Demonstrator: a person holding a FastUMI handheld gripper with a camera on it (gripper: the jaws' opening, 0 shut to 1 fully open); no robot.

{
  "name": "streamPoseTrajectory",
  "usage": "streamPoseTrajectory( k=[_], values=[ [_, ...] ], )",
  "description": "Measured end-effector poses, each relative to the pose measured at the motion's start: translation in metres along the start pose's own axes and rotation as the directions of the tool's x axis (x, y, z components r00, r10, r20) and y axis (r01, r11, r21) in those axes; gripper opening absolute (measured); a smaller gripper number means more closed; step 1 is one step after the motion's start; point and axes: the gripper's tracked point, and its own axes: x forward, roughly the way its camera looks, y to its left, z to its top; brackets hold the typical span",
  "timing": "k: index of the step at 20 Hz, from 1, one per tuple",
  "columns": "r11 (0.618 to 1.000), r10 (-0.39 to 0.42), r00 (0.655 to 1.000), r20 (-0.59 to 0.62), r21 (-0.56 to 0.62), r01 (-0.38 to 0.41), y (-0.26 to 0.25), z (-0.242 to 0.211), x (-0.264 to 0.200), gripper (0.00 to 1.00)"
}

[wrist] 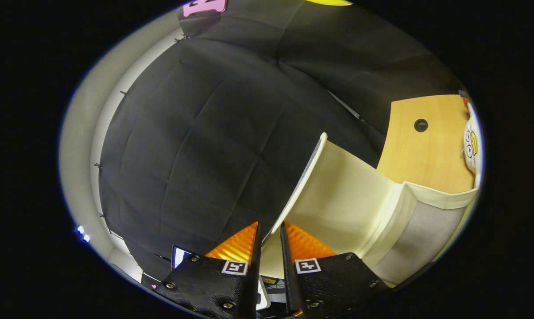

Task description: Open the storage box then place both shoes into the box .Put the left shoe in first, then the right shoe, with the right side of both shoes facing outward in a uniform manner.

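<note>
Jaws nearly closed, pinching lid edge | storage box open | no legible writing

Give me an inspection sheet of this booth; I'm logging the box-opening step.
Surface: wooden table with a round dark hole.
Job's things: cream box, its lid raised, the lid's edge running between the claw's fingers. Shoes: nothing seen.
Clutter: white plush toy at the table's far side.
Grippers: claw with fingers close on either side of the lid's edge; contact looks likely, not certain.
Cables: nothing seen.
Surroundings: black cloth wall, pale wall beside it.
</note>
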Motion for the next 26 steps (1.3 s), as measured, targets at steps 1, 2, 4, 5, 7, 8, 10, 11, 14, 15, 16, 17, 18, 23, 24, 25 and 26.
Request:
streamPoseTrajectory(
  k=[1, 2, 4, 5, 7, 8, 10, 11, 14, 15, 16, 17, 18, 23, 24, 25, 26],
  values=[
    [1.0, -0.008, 1.0, -0.013, 0.006, 0.008, -0.003, -0.002, 0.012, 0.25],
    [1.0, -0.017, 1.0, -0.026, 0.017, 0.017, -0.008, -0.005, 0.023, 0.24],
    [0.999, -0.031, 0.999, -0.036, 0.026, 0.032, -0.015, -0.008, 0.041, 0.25],
    [0.999, -0.029, 0.999, -0.037, 0.028, 0.03, -0.015, -0.009, 0.045, 0.24],
    [0.998, -0.054, 0.998, -0.045, 0.026, 0.055, -0.018, -0.018, 0.047, 0.34],
    [0.997, -0.068, 0.997, -0.044, 0.023, 0.069, -0.022, -0.018, 0.045, 0.36],
    [0.995, -0.096, 0.994, -0.041, 0.023, 0.097, -0.028, -0.019, 0.033, 0.53],
    [0.993, -0.112, 0.993, -0.035, 0.024, 0.113, -0.029, -0.016, 0.025, 0.62],
    [0.99, -0.135, 0.991, 0.005, 0.045, 0.135, -0.037, -0.01, 0.0, 0.81],
    [0.988, -0.149, 0.989, 0.014, 0.049, 0.148, -0.042, -0.007, -0.009, 0.94],
    [0.986, -0.163, 0.986, 0.025, 0.05, 0.162, -0.049, -0.006, -0.02, 0.96],
    [0.982, -0.183, 0.982, 0.038, 0.054, 0.18, -0.052, -0.003, -0.03, 0.96],
    [0.979, -0.199, 0.979, 0.052, 0.059, 0.196, -0.057, -0.002, -0.043, 0.96],
    [0.917, -0.397, 0.912, 0.103, 0.003, 0.398, -0.108, -0.007, -0.123, 0.96],
    [0.901, -0.431, 0.896, 0.101, -0.009, 0.434, -0.114, -0.012, -0.137, 0.95],
    [0.885, -0.462, 0.882, 0.096, -0.011, 0.465, -0.119, -0.015, -0.152, 0.95],
    [0.869, -0.491, 0.866, 0.092, -0.015, 0.494, -0.122, -0.019, -0.172, 0.95]
  ],
)
